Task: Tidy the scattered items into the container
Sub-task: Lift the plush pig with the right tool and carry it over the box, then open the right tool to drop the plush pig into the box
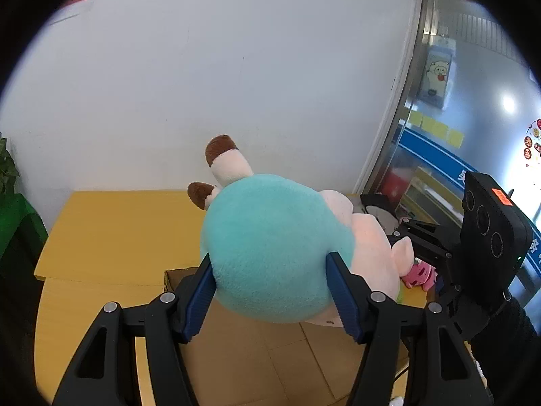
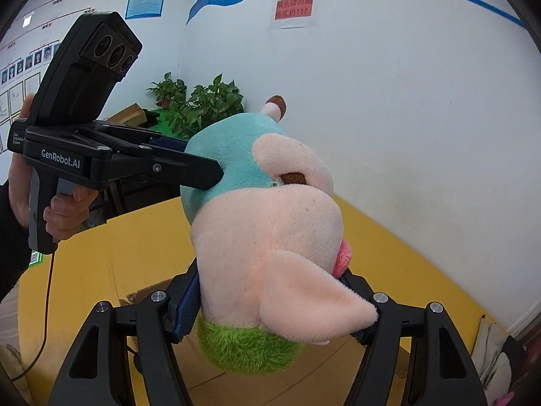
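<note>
Plush pig (image 1: pixel 270 250) held above the yellow worktop (image 1: pixel 111 223), clamped at its teal body by the left gripper (image 1: pixel 270 291) and at its pink head by the right gripper (image 2: pixel 270 308), fingers (image 1: pixel 199 297) clenched. Behind the worktop stands a white wall (image 1: pixel 203 84); potted plants (image 2: pixel 203 105) occupy the corner left of the pig.

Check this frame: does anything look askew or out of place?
Yes. The large pink-and-teal plush pig is upside down, brown-tipped legs up, above the yellow table. The left claw pinches its teal body; the right claw pinches its pink head.
</note>
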A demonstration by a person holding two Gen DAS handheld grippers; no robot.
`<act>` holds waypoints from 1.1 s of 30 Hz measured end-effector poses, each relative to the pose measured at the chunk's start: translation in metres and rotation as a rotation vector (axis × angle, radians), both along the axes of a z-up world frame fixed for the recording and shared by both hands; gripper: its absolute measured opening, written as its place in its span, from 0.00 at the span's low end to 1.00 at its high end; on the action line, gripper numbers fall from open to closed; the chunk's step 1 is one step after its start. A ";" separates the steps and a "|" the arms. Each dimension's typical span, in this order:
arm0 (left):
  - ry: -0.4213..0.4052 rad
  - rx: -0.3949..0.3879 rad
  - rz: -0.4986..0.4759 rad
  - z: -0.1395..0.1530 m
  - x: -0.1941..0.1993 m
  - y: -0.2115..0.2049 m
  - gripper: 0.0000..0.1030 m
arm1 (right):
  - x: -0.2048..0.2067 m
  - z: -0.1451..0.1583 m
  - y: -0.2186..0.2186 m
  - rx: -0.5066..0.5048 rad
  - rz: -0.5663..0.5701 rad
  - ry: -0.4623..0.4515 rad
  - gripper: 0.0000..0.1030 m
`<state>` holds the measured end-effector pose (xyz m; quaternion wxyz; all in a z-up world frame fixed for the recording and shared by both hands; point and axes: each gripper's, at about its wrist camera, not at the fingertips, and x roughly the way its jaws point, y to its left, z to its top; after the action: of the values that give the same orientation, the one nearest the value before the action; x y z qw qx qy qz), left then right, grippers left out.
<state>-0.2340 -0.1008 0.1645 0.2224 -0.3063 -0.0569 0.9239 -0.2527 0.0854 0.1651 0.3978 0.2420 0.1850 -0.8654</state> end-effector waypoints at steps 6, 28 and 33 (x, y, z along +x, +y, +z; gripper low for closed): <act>-0.142 0.018 -0.004 -0.082 -0.056 0.002 0.62 | -0.059 -0.081 -0.001 0.031 -0.016 -0.100 0.72; -0.336 -0.122 0.095 -0.216 -0.109 -0.011 0.56 | -0.129 -0.226 -0.055 0.084 -0.047 -0.100 0.72; -0.339 -0.102 0.103 -0.210 -0.108 -0.014 0.56 | -0.123 -0.229 -0.055 0.068 -0.016 -0.081 0.72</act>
<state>-0.3420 -0.1146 -0.0456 0.1463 -0.4650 -0.0623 0.8709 -0.3754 0.0306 -0.0635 0.3895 0.2916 0.1962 -0.8513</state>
